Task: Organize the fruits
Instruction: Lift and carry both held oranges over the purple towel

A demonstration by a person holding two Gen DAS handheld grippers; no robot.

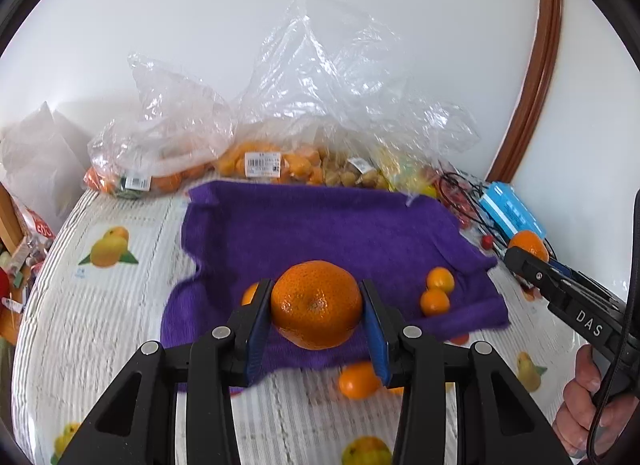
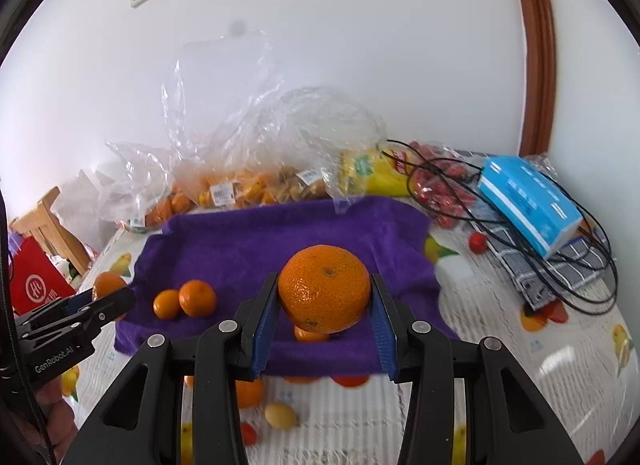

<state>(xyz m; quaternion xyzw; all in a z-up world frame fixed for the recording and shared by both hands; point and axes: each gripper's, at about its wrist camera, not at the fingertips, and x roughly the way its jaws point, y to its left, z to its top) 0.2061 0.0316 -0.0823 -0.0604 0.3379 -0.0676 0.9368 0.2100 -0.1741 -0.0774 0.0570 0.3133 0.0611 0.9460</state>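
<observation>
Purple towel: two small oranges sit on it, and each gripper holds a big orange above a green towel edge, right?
Not green. Both wrist views show the towel is purple throughout. Two small oranges lie on it, and the left gripper and right gripper each hold a big orange.

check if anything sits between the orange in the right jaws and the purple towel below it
Mostly clear. The right gripper holds a large orange above the purple towel. One small orange lies on the towel directly beneath it, and two small oranges sit off to the left. The towel's far half is bare.
</observation>
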